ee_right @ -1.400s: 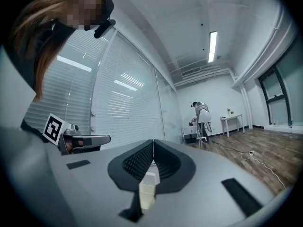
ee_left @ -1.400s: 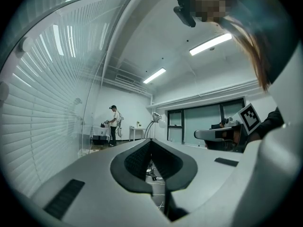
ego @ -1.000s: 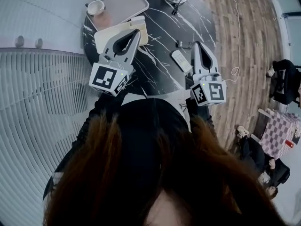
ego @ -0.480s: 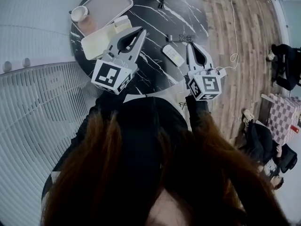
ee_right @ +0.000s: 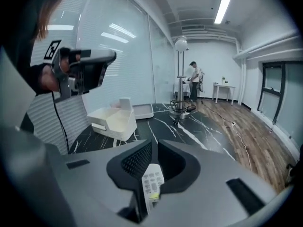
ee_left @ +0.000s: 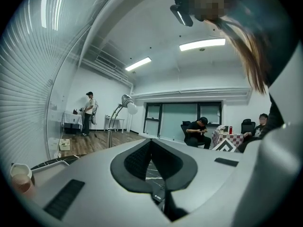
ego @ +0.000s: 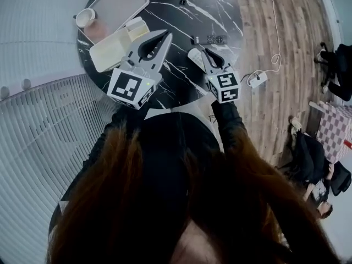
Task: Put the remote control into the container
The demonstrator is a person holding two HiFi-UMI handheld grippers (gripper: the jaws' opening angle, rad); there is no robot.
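Observation:
The white remote control [ee_right: 152, 181] is pinched between the jaws of my right gripper [ee_right: 150, 148], buttons facing up; in the head view only its far end [ego: 193, 55] shows past the right gripper [ego: 201, 51], over the black marble table [ego: 181, 21]. The cream container [ego: 110, 47] stands at the table's left, and is seen ahead to the left in the right gripper view [ee_right: 113, 119]. My left gripper [ego: 164, 35] hangs shut and empty just right of the container, its jaws pointing up into the room in its own view [ee_left: 150, 141].
A grey tray [ego: 118, 4] and a small cup [ego: 84, 17] lie behind the container. A black remote [ego: 212, 39] rests beyond the right gripper. A lamp base [ee_right: 182, 109] stands at the table's far side. A power strip [ego: 256, 79] and cable lie on the wooden floor to the right. People sit and stand in the room.
The right gripper moved left from beside the white remote onto it and now has it between its jaws. The left gripper stayed near the container.

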